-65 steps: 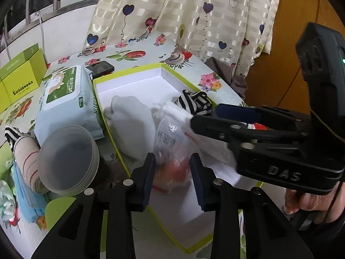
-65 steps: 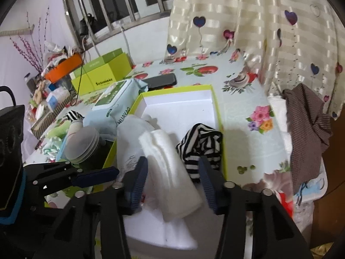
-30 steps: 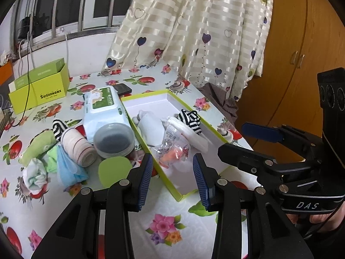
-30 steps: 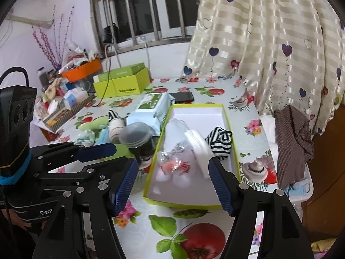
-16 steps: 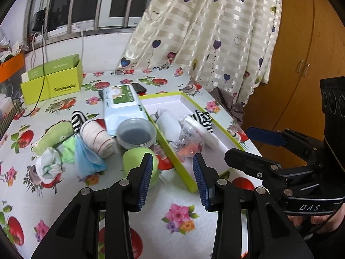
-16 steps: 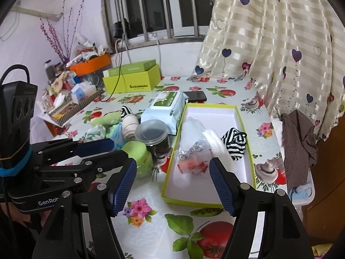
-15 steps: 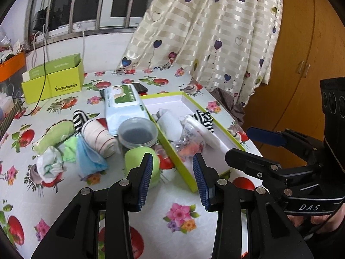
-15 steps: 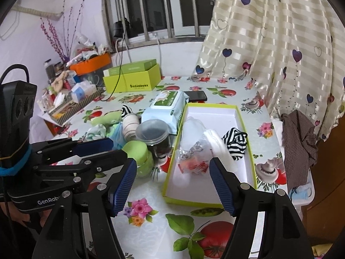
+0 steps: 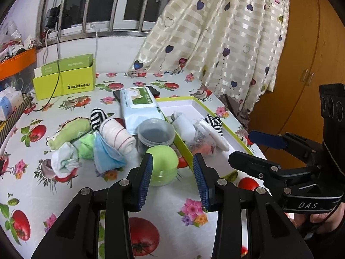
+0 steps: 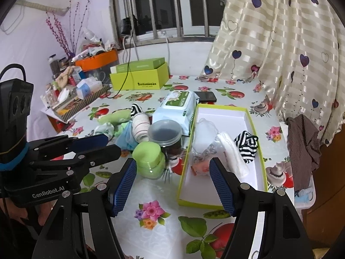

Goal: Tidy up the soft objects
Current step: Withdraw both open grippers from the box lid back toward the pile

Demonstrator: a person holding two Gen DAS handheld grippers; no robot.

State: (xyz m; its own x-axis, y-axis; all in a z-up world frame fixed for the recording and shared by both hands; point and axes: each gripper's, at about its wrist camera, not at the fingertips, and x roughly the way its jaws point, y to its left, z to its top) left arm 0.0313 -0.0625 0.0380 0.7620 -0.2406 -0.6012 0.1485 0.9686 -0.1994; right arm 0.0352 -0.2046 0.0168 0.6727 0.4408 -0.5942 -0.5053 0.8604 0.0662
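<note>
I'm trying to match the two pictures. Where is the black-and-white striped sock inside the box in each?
Left wrist view: striped sock lies right of centre, by the box's right wall.
Right wrist view: striped sock lies right of centre, mid-box by the right wall.
Shared landmark: the wet-wipes pack beside the yellow-rimmed box.

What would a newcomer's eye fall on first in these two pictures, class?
Probably the shallow lime-edged box right of centre on the fruit-print tablecloth, holding a striped sock, a white cloth and a crinkled plastic bag. Next, the heap of rolled socks and cloths to its left, beside a wet-wipes pack and a green lidded jar. Both tools, left and right, hang open and empty in front.
</note>
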